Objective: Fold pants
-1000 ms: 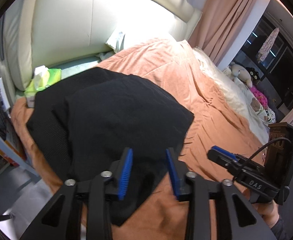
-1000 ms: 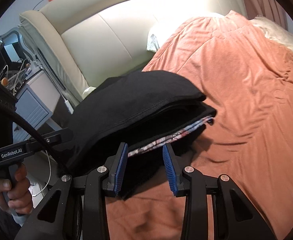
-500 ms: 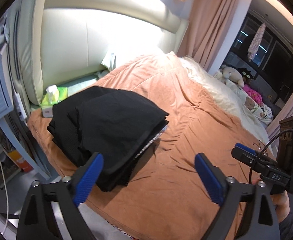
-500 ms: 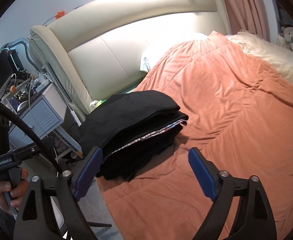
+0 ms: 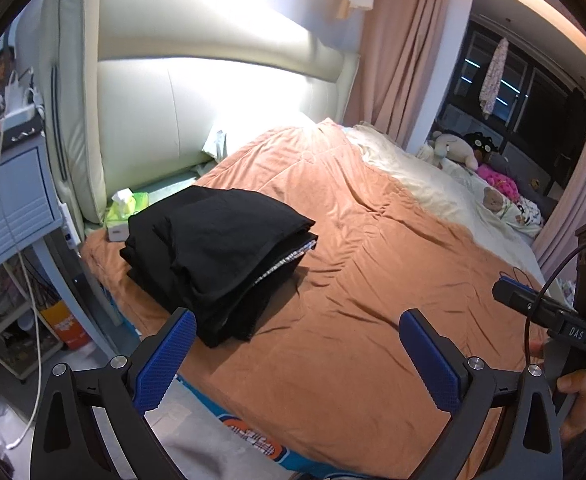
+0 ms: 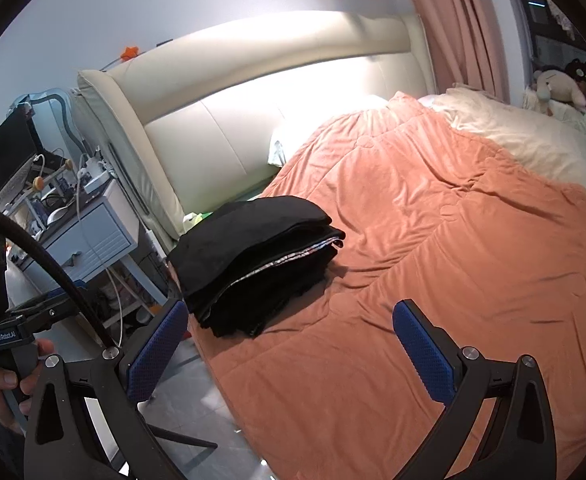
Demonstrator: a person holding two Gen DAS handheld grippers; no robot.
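The black pants [image 5: 213,248] lie folded in a thick stack near the corner of the bed, a patterned lining edge showing between the layers; the right wrist view shows the pants [image 6: 253,256] too. My left gripper [image 5: 297,320] hovers back from the stack, above the bed's edge, jaws still opening and nothing between them. My right gripper [image 6: 289,308] is likewise drawn back, its jaws opening wide and empty. Neither touches the pants. A hand holds each gripper's handle.
An orange blanket [image 5: 373,280] covers the bed, with a cream headboard [image 5: 213,112] behind. A tissue box [image 5: 123,216] sits beside the pants. A pale blue nightstand [image 6: 89,236] with cables stands left of the bed. Plush toys [image 5: 453,148] lie at the far side.
Both grippers have pulled back and up from the stack, and their jaws have opened from close together to wide apart. The folded pants stay on the bed.
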